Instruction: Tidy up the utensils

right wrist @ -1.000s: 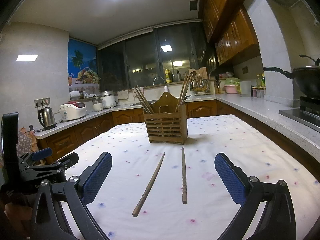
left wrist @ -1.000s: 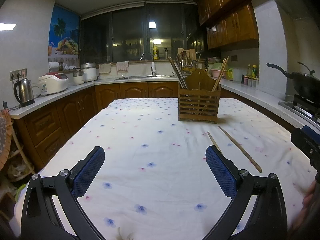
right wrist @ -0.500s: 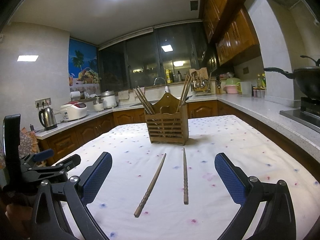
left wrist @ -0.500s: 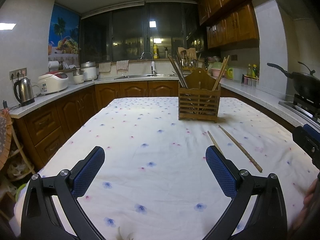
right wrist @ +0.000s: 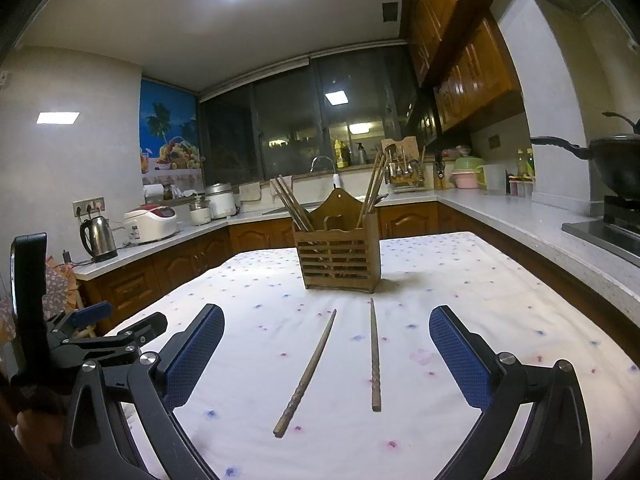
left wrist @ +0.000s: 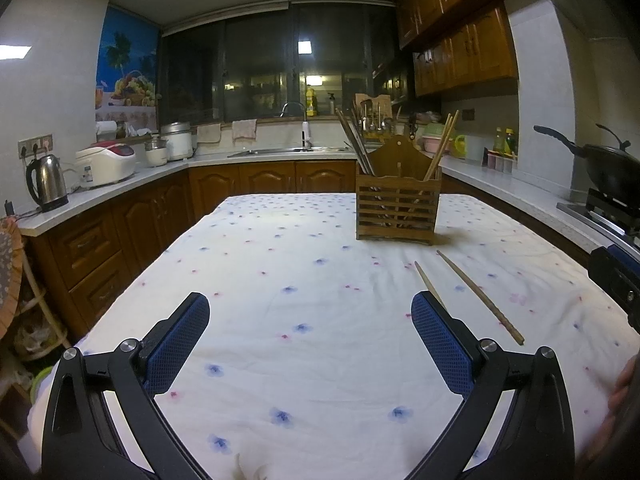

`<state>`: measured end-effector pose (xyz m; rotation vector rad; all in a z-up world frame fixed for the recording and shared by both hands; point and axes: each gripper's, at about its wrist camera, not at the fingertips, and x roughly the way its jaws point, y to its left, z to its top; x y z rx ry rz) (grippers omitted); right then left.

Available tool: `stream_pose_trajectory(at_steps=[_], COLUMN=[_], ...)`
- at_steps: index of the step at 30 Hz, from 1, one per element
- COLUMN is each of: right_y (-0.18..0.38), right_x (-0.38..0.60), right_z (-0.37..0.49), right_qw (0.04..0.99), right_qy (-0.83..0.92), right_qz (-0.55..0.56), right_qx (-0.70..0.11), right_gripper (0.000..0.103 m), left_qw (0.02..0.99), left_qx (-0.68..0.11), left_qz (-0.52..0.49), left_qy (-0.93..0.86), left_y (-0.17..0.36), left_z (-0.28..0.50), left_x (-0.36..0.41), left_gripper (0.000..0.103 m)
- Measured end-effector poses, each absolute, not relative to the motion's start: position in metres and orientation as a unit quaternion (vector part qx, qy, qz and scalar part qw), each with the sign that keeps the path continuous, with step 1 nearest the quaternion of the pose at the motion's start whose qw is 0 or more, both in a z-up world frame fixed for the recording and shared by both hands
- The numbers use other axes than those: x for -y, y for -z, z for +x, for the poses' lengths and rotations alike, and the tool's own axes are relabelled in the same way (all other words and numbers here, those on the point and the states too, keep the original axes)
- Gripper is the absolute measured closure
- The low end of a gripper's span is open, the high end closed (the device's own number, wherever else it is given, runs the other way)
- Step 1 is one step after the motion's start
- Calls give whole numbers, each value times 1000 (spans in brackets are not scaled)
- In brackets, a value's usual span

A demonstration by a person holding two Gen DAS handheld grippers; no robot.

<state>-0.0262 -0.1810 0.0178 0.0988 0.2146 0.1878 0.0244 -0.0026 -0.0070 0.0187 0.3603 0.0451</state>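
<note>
right gripper (right wrist: 326,354) hovering, fingers spread, empty | left gripper (left wrist: 310,338) likewise gaping | two chopsticks (right wrist: 374,354) lying apart on tablecloth (right wrist: 460,280), near holder (right wrist: 339,258) | light, stiff, thin (probably rolling): pinching mid-shaft looking best

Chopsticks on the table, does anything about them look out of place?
Yes. Two dark wooden chopsticks lie loose on the white floral tablecloth, splayed apart in front of the slatted wooden utensil holder, where the other chopsticks stand upright. Nothing looks spilled or damaged.
</note>
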Motion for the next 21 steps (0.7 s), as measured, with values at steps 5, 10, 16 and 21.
stream_pose_trajectory(at_steps=[5,10,16,21], right_y=[-20,-20,-20,-20], right_x=[182,181,180,180], right_z=[-25,-24,-24,-22], right_qw=[988,988,988,988], right_qy=[-96,-96,-97,-97], right_qz=[49,49,50,50], right_qx=[-109,-109,-110,-111], right_gripper=[0,0,0,0], left_qw=[983,983,983,983], left_qx=[-180,-181,-183,-185], left_qz=[9,9,7,4], left_qy=[-22,-21,-18,-15], left_y=[7,7,5,3], left_z=[24,24,26,28], left_x=[3,3,3,2], left_gripper=[0,0,0,0])
